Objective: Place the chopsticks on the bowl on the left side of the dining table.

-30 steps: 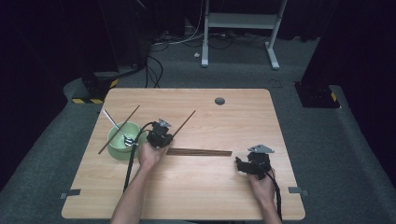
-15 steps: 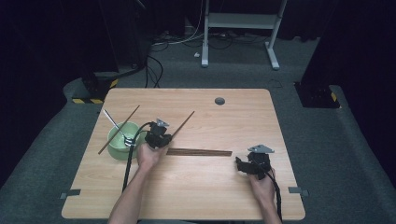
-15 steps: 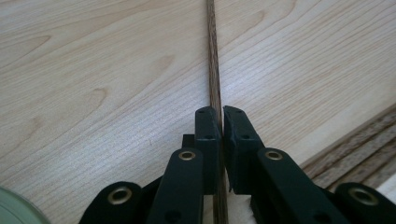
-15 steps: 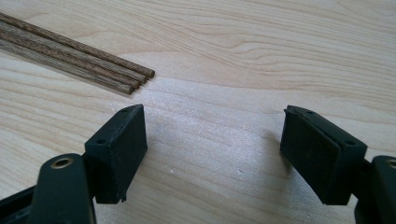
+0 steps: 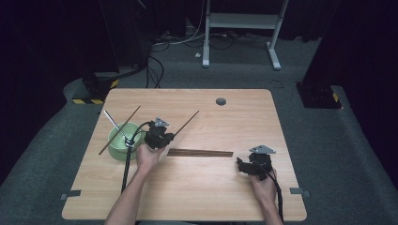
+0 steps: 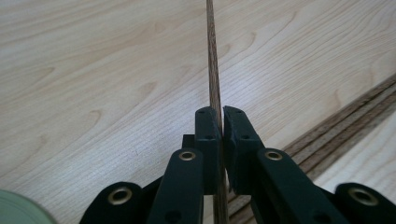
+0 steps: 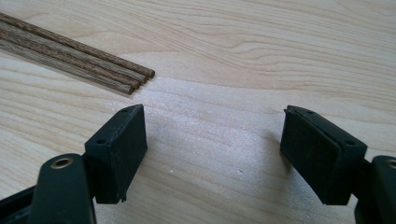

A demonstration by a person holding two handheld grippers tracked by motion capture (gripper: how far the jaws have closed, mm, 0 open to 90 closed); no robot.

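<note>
- One chopstick point(image 6: 214, 70) is pinched in our left tool point(image 6: 221, 122), jaws clamped tight near its end so it clears the surface point(image 5: 211, 187), probably bound for the green bowl point(image 5: 123, 146).
- Our right tool point(image 7: 212, 154) sits wide open, empty, beside the remaining chopsticks point(image 7: 70, 51), ready for one.

Count on the desk point(image 5: 281, 122): one green bowl point(image 5: 118, 145), with one metal utensil point(image 5: 114, 124) and one chopstick point(image 5: 119, 130) leaning on it. One chopstick in the left gripper point(image 5: 165, 136). One bundle of chopsticks point(image 5: 200, 153) (three ends visible). Two grippers; right gripper point(image 5: 241, 167) empty.
</note>
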